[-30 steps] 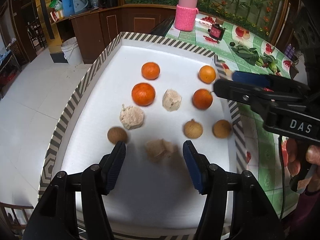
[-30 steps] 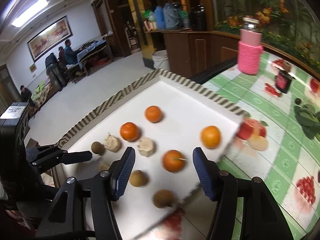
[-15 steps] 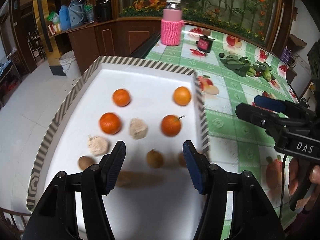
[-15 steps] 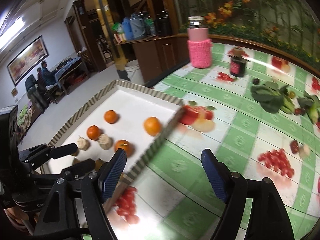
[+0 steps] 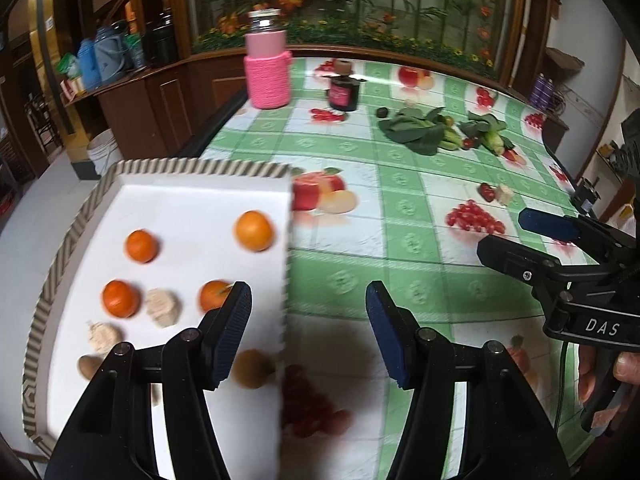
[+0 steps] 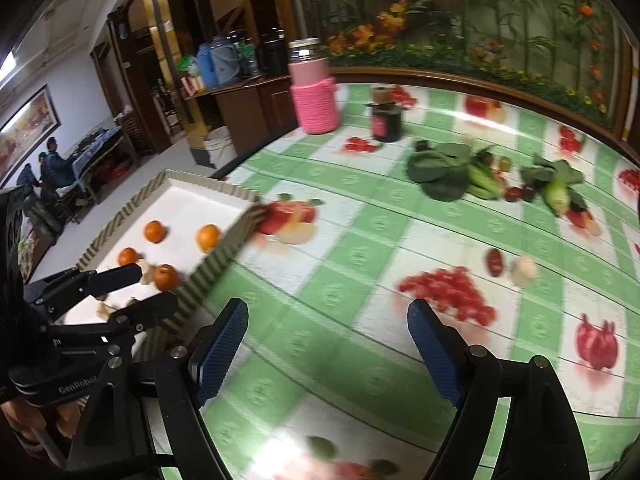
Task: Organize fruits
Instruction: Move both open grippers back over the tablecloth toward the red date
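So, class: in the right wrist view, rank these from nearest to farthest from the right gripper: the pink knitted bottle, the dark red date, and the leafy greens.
From the right gripper:
1. Dark red date, on the tablecloth just ahead, to the right.
2. Leafy greens, mid-table, beyond it.
3. Pink knitted bottle, far edge, toward the left.

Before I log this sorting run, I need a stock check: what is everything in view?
tray: one, white with striped rim, table's left edge
oranges: four, orange, in tray
lumps: two showing, beige, in tray
round fruits: two, brown, tray's near end
bottle: one, pink knitted sleeve, far table
jar: one, dark, beside bottle
leafy greens: two heaps, green, far right
tablecloth: one, green checks, under all
left gripper: one, black, jaws open, empty
right gripper: one, black, jaws just been opening, empty
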`<state>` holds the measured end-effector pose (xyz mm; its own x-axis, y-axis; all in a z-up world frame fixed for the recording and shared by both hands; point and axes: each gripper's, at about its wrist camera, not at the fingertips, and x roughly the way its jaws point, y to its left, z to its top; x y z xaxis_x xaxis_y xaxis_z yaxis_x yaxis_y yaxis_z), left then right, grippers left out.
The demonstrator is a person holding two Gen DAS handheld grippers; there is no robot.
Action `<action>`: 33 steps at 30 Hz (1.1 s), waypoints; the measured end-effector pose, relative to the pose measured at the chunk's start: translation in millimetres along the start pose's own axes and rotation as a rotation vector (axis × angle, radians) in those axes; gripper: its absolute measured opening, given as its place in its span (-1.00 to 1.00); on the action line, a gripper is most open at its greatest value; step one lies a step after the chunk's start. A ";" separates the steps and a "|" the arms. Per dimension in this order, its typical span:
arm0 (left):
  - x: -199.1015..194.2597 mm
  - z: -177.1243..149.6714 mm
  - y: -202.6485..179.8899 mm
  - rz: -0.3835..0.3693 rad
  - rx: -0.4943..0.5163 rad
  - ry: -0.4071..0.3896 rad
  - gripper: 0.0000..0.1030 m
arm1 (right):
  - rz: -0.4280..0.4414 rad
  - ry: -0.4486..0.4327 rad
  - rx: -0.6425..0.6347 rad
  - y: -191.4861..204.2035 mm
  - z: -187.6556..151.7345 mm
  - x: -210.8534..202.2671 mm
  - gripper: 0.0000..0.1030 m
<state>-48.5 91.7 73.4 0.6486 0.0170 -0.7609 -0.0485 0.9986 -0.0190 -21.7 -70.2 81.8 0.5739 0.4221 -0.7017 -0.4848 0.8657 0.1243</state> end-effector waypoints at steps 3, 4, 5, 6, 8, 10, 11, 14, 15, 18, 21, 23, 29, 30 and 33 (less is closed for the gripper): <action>5.7 5.2 -12.7 -0.012 0.012 0.002 0.13 | -0.025 0.006 0.026 -20.3 -4.2 -3.7 0.63; 8.7 7.8 -17.8 -0.022 0.013 0.006 0.13 | -0.032 0.009 0.042 -29.1 -6.2 -4.8 0.63; 10.8 9.7 -21.1 -0.028 0.013 0.009 0.13 | -0.038 0.010 0.050 -34.3 -7.5 -5.6 0.63; 13.1 11.7 -25.0 -0.033 0.015 0.012 0.13 | -0.048 0.012 0.063 -42.6 -9.8 -6.6 0.63; 17.8 16.9 -35.7 -0.039 0.027 0.013 0.13 | -0.059 0.014 0.079 -53.4 -12.9 -8.2 0.63; 21.9 20.5 -43.4 -0.040 0.039 0.014 0.13 | -0.075 0.018 0.096 -66.4 -16.3 -9.3 0.63; 24.4 23.0 -48.0 -0.043 0.046 0.015 0.13 | -0.085 0.021 0.101 -71.5 -17.2 -9.8 0.63; 32.4 29.1 -60.6 -0.045 0.068 0.016 0.13 | -0.113 0.029 0.115 -89.6 -21.5 -11.6 0.63; 34.9 31.1 -63.6 -0.047 0.072 0.018 0.13 | -0.119 0.032 0.121 -95.1 -22.4 -11.8 0.63; 41.6 37.6 -72.7 -0.067 0.078 0.018 0.13 | -0.144 0.035 0.133 -110.6 -23.0 -11.4 0.63; 49.1 44.9 -81.3 -0.079 0.079 0.019 0.13 | -0.155 0.029 0.140 -121.0 -21.0 -9.3 0.63; 53.6 48.2 -86.1 -0.082 0.078 0.023 0.13 | -0.166 0.027 0.128 -125.4 -18.3 -6.6 0.63; 69.9 56.8 -101.1 -0.107 0.080 0.056 0.13 | -0.191 0.020 0.113 -137.4 -8.5 6.4 0.48; 71.7 57.6 -102.5 -0.111 0.081 0.061 0.13 | -0.192 0.022 0.117 -140.0 -6.8 8.9 0.47; 75.8 60.4 -109.0 -0.126 0.084 0.071 0.13 | -0.192 0.025 0.125 -147.1 -2.0 15.9 0.45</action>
<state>51.8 -12.8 56.9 0.5904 -0.1090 -0.7997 0.0955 0.9933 -0.0649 57.4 -191.4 51.0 0.6303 0.2410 -0.7380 -0.2820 0.9567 0.0716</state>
